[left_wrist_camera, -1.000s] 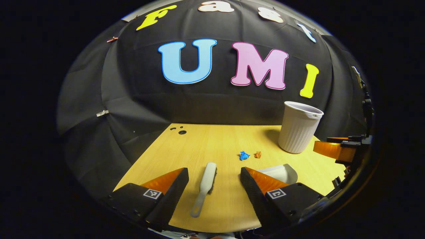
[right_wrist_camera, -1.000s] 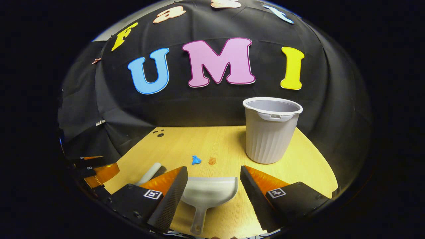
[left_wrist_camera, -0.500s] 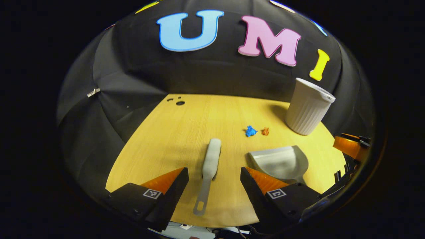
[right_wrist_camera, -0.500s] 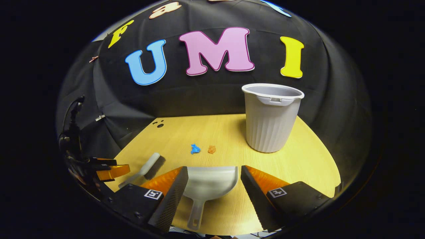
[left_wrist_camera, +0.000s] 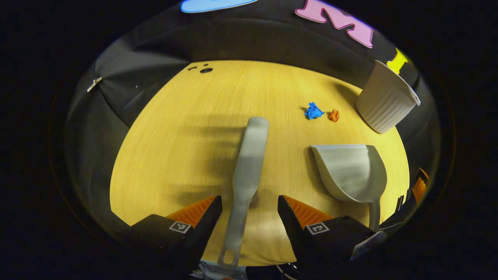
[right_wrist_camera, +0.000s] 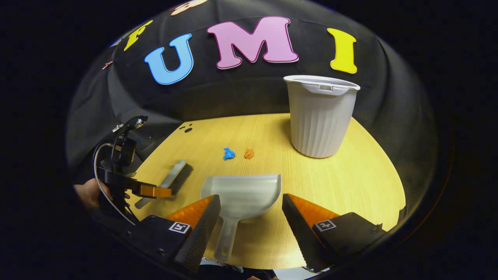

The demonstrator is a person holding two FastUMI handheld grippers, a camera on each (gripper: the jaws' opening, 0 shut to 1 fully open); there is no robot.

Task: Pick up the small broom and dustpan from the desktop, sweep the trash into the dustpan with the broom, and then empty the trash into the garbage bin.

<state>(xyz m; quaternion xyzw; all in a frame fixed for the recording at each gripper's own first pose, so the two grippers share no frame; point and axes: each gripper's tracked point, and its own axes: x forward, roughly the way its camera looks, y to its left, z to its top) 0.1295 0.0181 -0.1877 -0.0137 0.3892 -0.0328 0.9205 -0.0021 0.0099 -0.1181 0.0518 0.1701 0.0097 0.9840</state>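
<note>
Left gripper sits low at the bottom of the frame, jaws spread wide, the broom handle running between them with clear gaps on both sides. Dustpan lies to the right, mouth facing up-frame. Blue scrap and orange scrap sit side by side upper right, near the ribbed bin on the wooden desktop.

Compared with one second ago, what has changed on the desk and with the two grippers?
Both grippers came down over their tools: the left gripper now straddles the broom handle, the right gripper the dustpan handle. Both jaws remain open; nothing gripped. Broom, dustpan, trash and bin stayed put.
</note>
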